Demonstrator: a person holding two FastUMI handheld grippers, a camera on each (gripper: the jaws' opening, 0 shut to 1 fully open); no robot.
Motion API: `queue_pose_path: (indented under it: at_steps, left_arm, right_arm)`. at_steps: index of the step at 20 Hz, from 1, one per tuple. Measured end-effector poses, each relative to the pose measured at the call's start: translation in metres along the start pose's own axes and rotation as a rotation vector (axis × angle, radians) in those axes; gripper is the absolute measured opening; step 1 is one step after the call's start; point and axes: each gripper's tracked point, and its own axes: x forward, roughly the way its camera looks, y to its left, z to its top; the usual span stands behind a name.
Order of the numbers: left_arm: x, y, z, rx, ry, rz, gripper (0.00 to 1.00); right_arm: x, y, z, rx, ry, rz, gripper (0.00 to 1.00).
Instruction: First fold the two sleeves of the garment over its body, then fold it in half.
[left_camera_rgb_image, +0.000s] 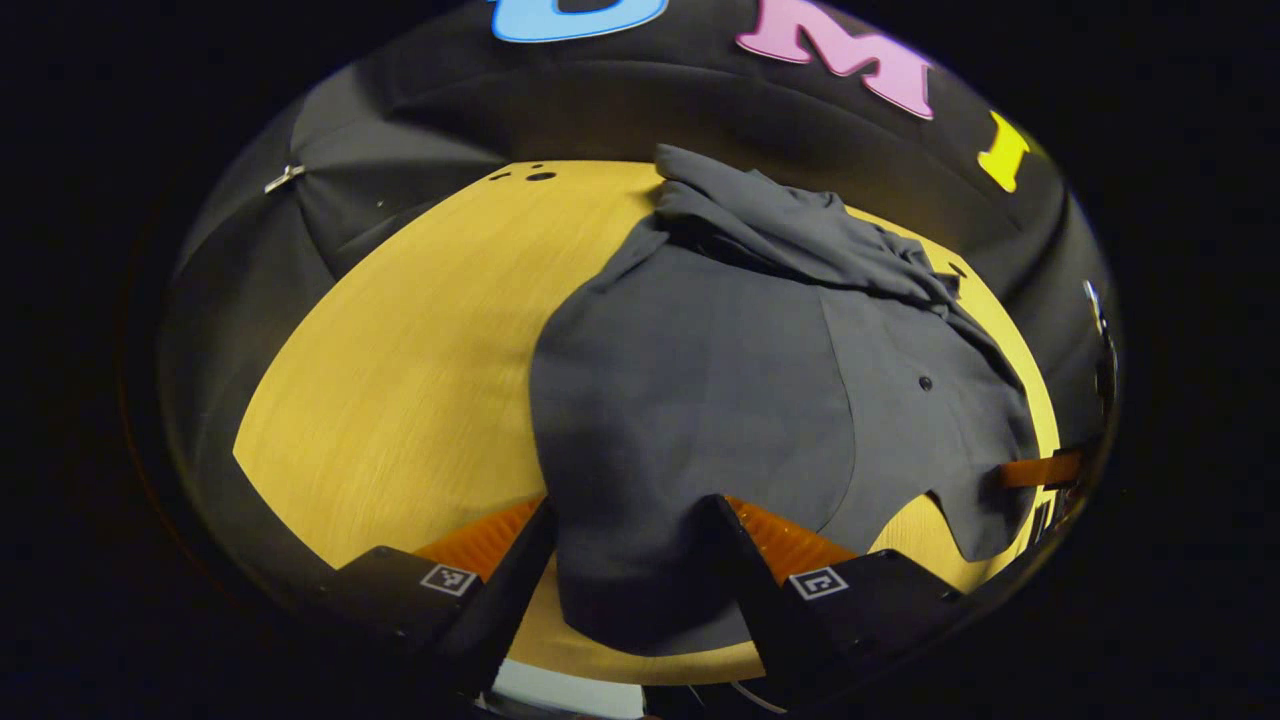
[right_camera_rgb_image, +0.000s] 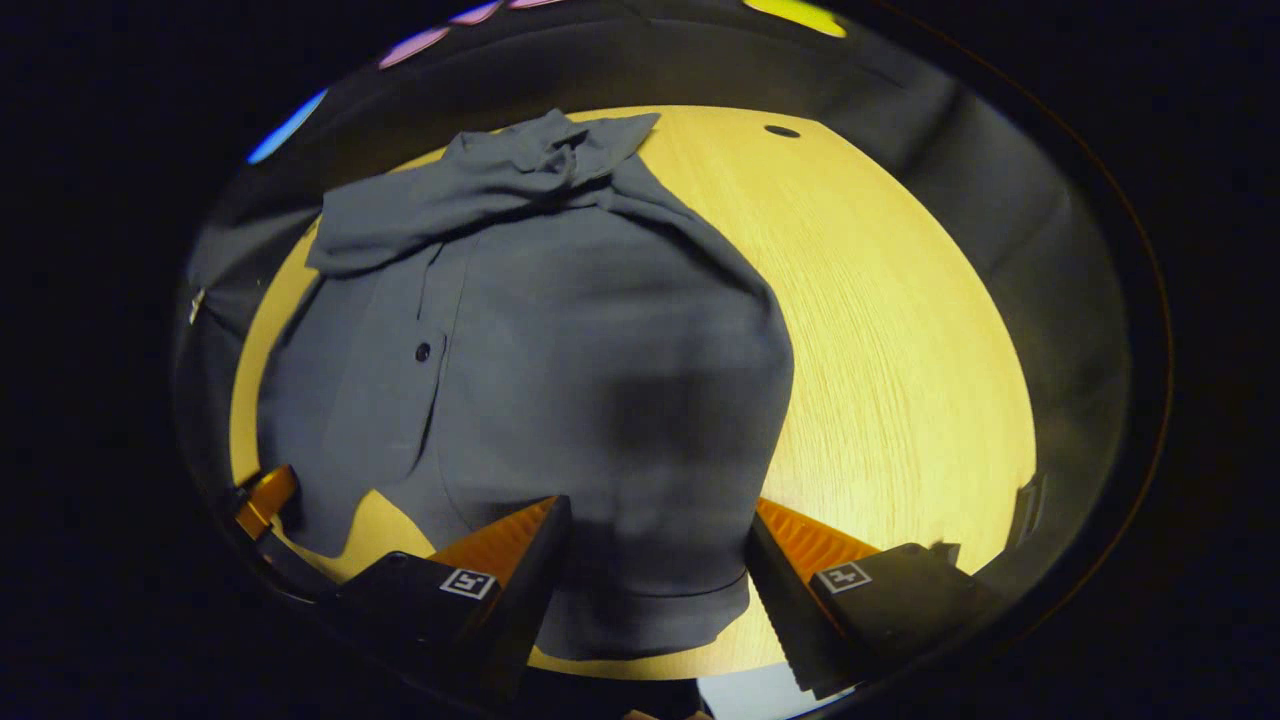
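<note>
Garment (right_camera_rgb_image: 560, 350) — dark grey, sleeves bunched

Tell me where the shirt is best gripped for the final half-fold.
Probably at the hem's two corners, one gripper each, coming from the near table edge. The shirt lies flat with its sleeves already bunched at the far collar end, and the hem lies between both grippers' open fingers, ready to pinch and carry toward the collar.

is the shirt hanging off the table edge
No, the shirt lies wholly on the table, wood showing past its hem.
</note>
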Motion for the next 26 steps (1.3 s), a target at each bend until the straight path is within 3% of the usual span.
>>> queue_pose_path:
  at_steps: [1, 4, 5, 6, 7, 8, 9, 10, 11, 13, 14, 17, 20, 22, 26]
  left_arm:
    - [0.002, -0.006, 0.000, 0.025, -0.010, -0.009, 0.98]
    - [0.005, -0.011, 0.002, 0.019, -0.006, -0.010, 0.91]
    - [0.005, -0.012, 0.003, 0.020, -0.009, -0.015, 0.89]
    - [0.005, -0.014, 0.002, 0.029, -0.008, -0.022, 0.85]
    - [0.003, -0.016, 0.003, 0.041, -0.011, -0.031, 0.76]
    - [0.006, -0.020, 0.003, 0.049, -0.011, -0.041, 0.75]
    - [0.007, -0.022, 0.004, 0.055, -0.014, -0.053, 0.59]
    - [0.006, -0.023, 0.003, 0.060, -0.017, -0.062, 0.44]
    - [0.006, -0.027, 0.004, 0.059, -0.019, -0.072, 0.35]
    - [0.005, -0.029, 0.005, 0.046, -0.017, -0.085, 0.18]
    - [0.004, -0.028, 0.005, 0.031, -0.015, -0.087, 0.16]
    - [0.000, -0.027, 0.008, -0.010, -0.021, -0.095, 0.07]
    - [-0.015, -0.028, 0.026, 0.009, -0.068, -0.121, 0.07]
    - [-0.023, -0.029, 0.036, 0.005, -0.086, -0.133, 0.04]
    - [-0.039, -0.034, 0.065, 0.020, -0.125, -0.157, 0.07]
  right_arm:
    - [-0.003, 0.007, 0.001, -0.007, -0.009, 0.004, 1.00]
    - [0.000, 0.010, 0.002, 0.023, -0.019, -0.008, 0.78]
    - [0.000, 0.008, 0.001, 0.032, -0.012, -0.013, 0.77]
    - [0.004, 0.008, 0.002, 0.045, -0.010, -0.013, 0.60]
    - [-0.001, 0.009, 0.004, 0.054, -0.001, -0.013, 0.48]
    - [0.000, 0.009, 0.003, 0.047, 0.010, -0.009, 0.41]
    - [0.000, 0.010, 0.004, 0.035, 0.015, -0.001, 0.49]
    - [0.000, 0.011, 0.005, 0.043, 0.012, 0.003, 0.38]
    - [0.004, 0.012, 0.006, 0.054, 0.012, 0.000, 0.28]
    - [0.003, 0.016, 0.009, 0.053, 0.007, 0.025, 0.11]
    - [0.005, 0.019, 0.008, 0.049, 0.015, 0.037, 0.06]
    - [0.000, 0.017, 0.008, 0.109, 0.045, 0.082, 0.06]
    - [-0.009, 0.019, 0.017, 0.162, 0.029, 0.104, 0.05]
    - [-0.016, 0.020, 0.022, 0.142, 0.016, 0.113, 0.05]
    - [-0.029, 0.025, 0.043, 0.116, -0.042, 0.133, 0.05]
